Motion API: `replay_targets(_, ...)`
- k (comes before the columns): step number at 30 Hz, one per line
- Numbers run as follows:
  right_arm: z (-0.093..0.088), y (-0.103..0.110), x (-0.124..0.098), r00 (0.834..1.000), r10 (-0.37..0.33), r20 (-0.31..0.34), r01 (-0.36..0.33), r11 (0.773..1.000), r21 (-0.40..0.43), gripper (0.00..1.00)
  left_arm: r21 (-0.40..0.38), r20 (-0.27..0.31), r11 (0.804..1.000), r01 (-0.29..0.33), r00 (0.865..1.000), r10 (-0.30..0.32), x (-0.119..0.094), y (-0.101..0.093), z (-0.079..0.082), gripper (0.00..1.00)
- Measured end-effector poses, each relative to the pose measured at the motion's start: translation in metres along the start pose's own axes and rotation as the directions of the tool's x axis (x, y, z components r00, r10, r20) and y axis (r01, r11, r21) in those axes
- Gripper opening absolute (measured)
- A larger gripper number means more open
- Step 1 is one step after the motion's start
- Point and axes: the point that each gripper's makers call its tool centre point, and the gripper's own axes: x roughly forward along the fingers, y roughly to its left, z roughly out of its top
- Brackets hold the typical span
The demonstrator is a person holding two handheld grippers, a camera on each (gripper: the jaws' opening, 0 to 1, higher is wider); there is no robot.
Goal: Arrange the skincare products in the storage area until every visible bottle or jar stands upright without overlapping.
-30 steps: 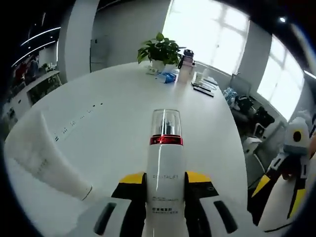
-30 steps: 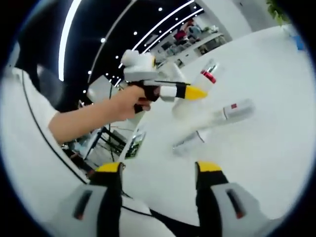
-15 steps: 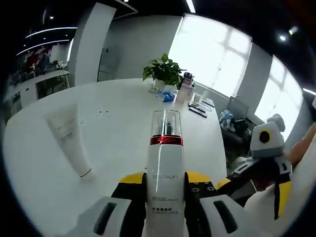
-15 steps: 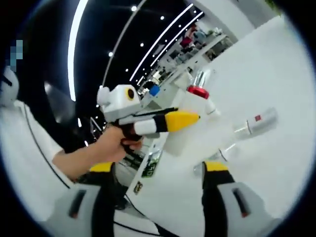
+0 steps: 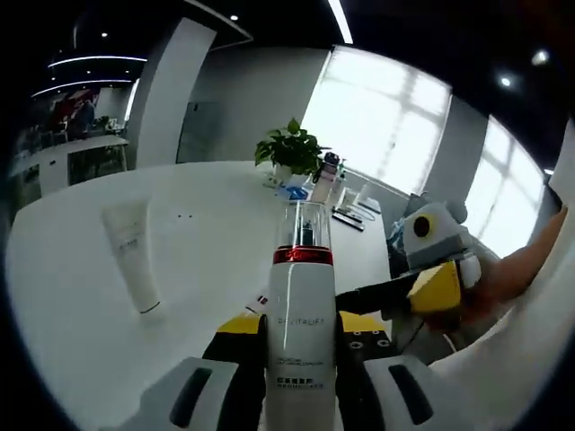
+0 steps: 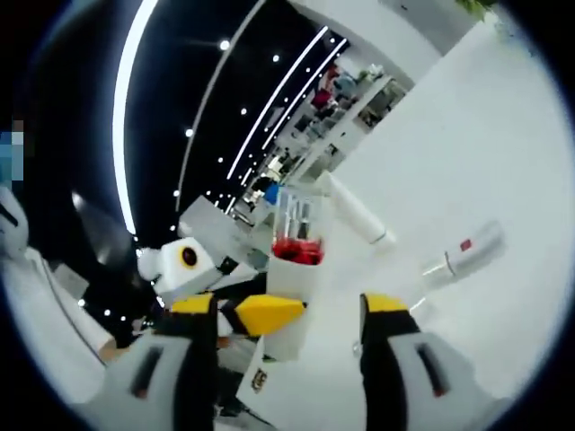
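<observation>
Since 1 s ago the right tool has swung in beside the left one, and both cameras have tilted up, so more ceiling shows.

Left gripper view: left tool is clamped on a tall white bottle with red band and clear cap. Bottle's long axis runs straight up the view along the jaws, cap end pointing away from the camera toward the windows; lower body sits between the yellow-tipped jaws. Dark pump part shows inside the clear cap. White squeeze tube lies flat on the round white worktop, left of the bottle and well apart from it, capped end toward the camera, flat end away. Far edge of worktop: green potted plant w/ a few small bottles and dark flat items just beside it. Right tool comes in from the right, yellow tip near the bottle, person's hand behind it.

Right gripper view: right tool has jaws apart, nothing between them. Left tool w/ the same bottle shows at lower left, bottle roughly upright in view, red band and clear cap on top. On the worktop, the white tube lies on its side; a silver-white bottle w/ small red mark also lies on its side to the right, apart from the tube.
</observation>
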Motion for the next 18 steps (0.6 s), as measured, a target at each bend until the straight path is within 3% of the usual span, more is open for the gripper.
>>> replay_targets(3,0.003,0.001,0.004,1.0,-0.006,0.005,0.006,1.0,0.011,0.55,0.011,0.001,1.0,-0.003,1.0,0.003,-0.001,-0.003,-0.002,0.27)
replay_targets(8,-0.005,0.0,0.014,0.998,-0.05,-0.045,0.05,0.999,0.009,0.46,0.077,-0.001,0.997,-0.022,1.0,0.023,-0.006,-0.01,-0.002,0.27)
replay_targets(14,-0.011,0.002,0.024,0.994,-0.074,-0.078,0.078,0.995,0.054,0.29,0.142,-0.026,0.989,-0.036,0.999,0.04,-0.009,-0.011,-0.008,0.27)
replay_targets(18,-0.016,0.004,0.027,0.992,-0.088,-0.096,0.092,0.995,0.041,0.28,0.191,-0.041,0.98,-0.05,0.997,0.059,-0.014,-0.007,-0.011,0.27)
